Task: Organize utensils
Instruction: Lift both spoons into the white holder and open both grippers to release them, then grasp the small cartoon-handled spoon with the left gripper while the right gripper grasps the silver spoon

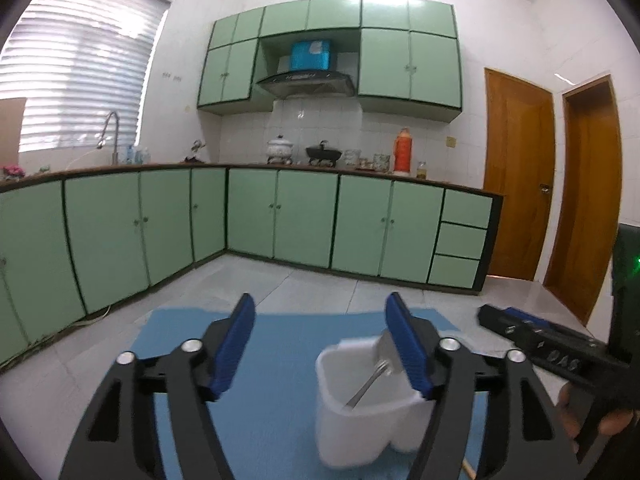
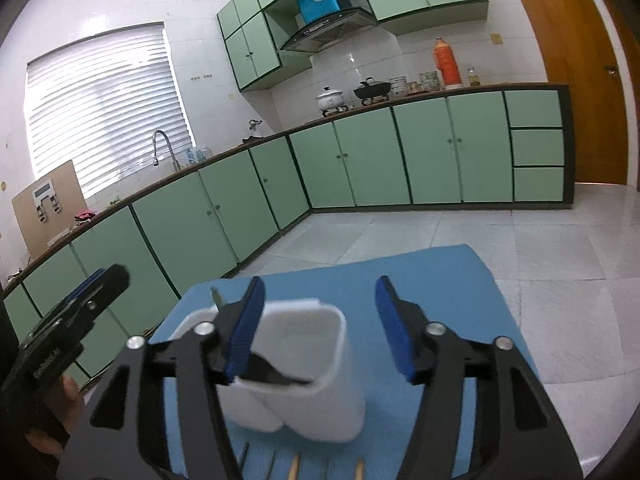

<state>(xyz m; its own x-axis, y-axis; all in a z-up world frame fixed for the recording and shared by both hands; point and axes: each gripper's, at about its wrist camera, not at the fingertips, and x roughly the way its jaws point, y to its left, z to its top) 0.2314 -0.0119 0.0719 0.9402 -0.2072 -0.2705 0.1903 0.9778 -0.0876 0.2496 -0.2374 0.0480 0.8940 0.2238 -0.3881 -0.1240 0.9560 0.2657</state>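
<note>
Inside white holder (image 1: 360, 432), fork (image 1: 370, 384) leaning, tines up

- Left gripper (image 1: 320, 342): jaws parted, nothing held between blue pads.
- White holder (image 1: 360, 412): stood on blue mat (image 1: 272, 360); a fork (image 1: 370, 384) is leaned inside.
- Right gripper (image 1: 532, 330): seen at right edge.

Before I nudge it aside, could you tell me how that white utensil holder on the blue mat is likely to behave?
The white utensil holder looks like thin plastic, so probably light and easy to slide on the blue mat. It stands tall on a narrow base, so a high push may tip it. The fork leaning inside would likely rattle or shift.
</note>
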